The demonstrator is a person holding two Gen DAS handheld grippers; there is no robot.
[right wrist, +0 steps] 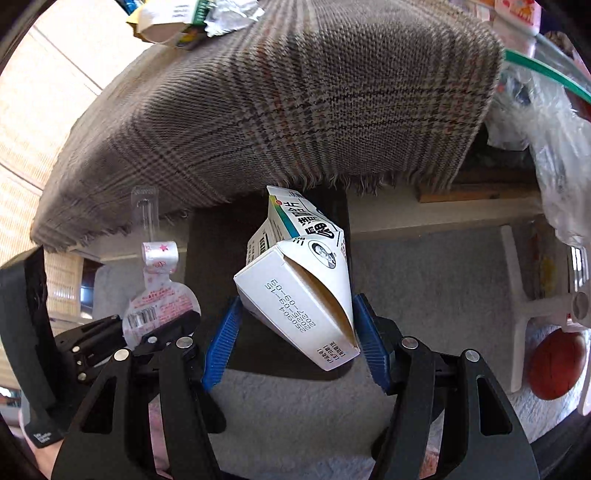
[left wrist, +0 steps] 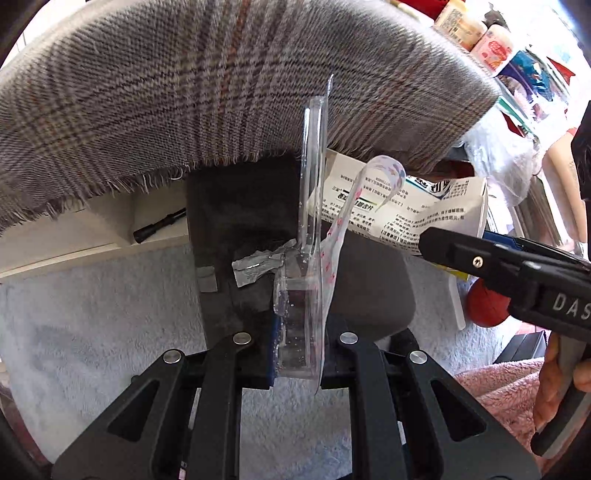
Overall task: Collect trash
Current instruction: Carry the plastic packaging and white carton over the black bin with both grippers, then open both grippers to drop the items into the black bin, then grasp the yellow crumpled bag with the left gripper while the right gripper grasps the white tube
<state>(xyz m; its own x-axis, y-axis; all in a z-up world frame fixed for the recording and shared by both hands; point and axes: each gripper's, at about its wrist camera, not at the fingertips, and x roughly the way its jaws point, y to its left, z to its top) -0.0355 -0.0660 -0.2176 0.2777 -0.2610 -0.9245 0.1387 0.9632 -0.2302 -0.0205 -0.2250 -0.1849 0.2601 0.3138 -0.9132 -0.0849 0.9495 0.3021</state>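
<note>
Left wrist view shows your left gripper clamped on a clear plastic blister pack above a dark grey bin; your right gripper squeezes a crumpled white printed cardboard box over that bin, beneath a grey plaid cloth.

The far end of the dark bin ahead of the left gripper is covered by the fringed plaid cloth; its inside is seen only as shadow. The small print on the white carton held in the right gripper is too fine to be read. The clear blister pack is blurred where it enters the left jaws, so pad contact is not resolved. The hand right of the left gripper is cut by the frame edge. The items on top of the cloth are cropped at the top edge. The red ball is partly hidden behind a white leg.
</note>
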